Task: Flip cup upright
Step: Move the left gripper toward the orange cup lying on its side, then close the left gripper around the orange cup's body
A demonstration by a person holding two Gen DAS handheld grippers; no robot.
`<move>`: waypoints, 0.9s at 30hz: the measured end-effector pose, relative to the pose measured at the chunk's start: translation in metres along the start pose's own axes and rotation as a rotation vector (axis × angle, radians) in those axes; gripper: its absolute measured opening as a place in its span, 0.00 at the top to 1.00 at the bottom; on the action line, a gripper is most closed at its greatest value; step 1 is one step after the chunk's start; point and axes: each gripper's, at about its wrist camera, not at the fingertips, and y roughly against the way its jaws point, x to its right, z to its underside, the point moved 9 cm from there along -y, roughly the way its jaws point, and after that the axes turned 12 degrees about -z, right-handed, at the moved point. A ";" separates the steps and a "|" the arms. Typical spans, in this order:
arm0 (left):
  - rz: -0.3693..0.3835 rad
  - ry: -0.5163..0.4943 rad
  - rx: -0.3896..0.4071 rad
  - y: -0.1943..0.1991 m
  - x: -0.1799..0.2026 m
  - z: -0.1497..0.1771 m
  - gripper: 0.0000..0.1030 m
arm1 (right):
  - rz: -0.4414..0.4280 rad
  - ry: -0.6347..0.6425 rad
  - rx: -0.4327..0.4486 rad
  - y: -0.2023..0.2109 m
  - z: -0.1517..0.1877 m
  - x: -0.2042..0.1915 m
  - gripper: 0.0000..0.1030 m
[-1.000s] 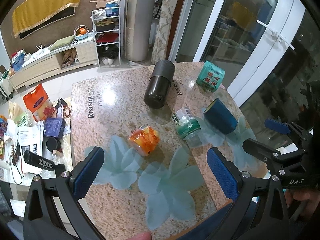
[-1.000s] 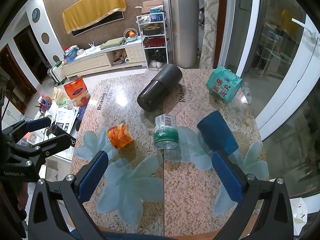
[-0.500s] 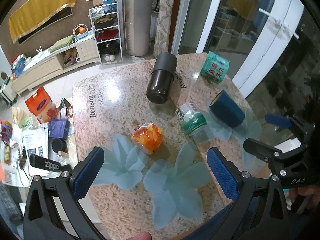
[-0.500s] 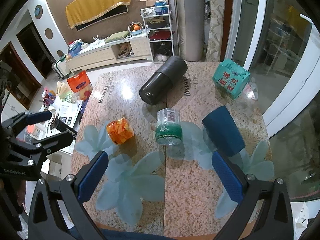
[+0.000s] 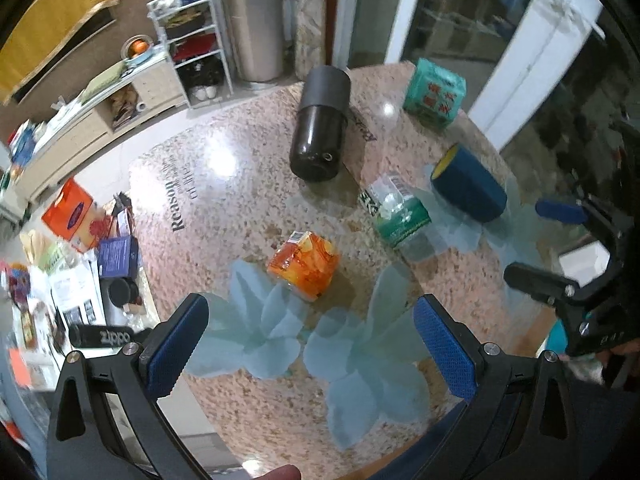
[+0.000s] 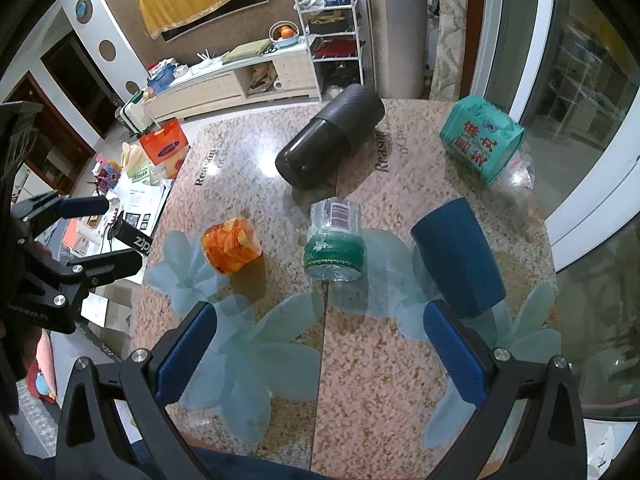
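A dark blue cup [image 6: 458, 266] lies on its side on the right of the granite table [image 6: 372, 364]; in the left wrist view [image 5: 468, 185] its yellow inside shows at the far end. My right gripper [image 6: 320, 350] is open and empty, above the table's near edge, its right finger [image 6: 452, 354] just short of the cup. My left gripper [image 5: 312, 348] is open and empty over the near left part of the table. Each gripper also shows at the edge of the other's view.
A large black flask [image 6: 330, 142] lies on its side at the back. A clear jar with green label [image 6: 335, 246] and an orange packet [image 6: 231, 244] lie mid-table. A teal tissue pack [image 6: 482, 136] sits back right. A cluttered low table [image 5: 68, 272] stands left.
Both grippers have drifted a little back and to the side, so the table objects shifted in view. Nothing on the table has moved and both grippers stay open.
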 end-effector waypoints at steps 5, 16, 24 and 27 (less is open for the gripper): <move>-0.051 -0.110 -0.019 -0.017 0.006 -0.007 0.00 | -0.012 -0.019 -0.025 -0.006 0.000 0.012 0.00; 0.006 -0.325 -0.141 -0.071 0.028 -0.006 0.00 | -0.018 -0.021 -0.101 -0.026 0.005 0.028 0.00; -0.013 -0.375 -0.242 -0.122 0.022 -0.002 0.00 | -0.031 -0.031 -0.149 -0.038 0.012 0.033 0.00; 0.001 -0.363 -0.280 -0.139 0.020 0.000 0.00 | -0.030 -0.038 -0.170 -0.042 0.016 0.037 0.00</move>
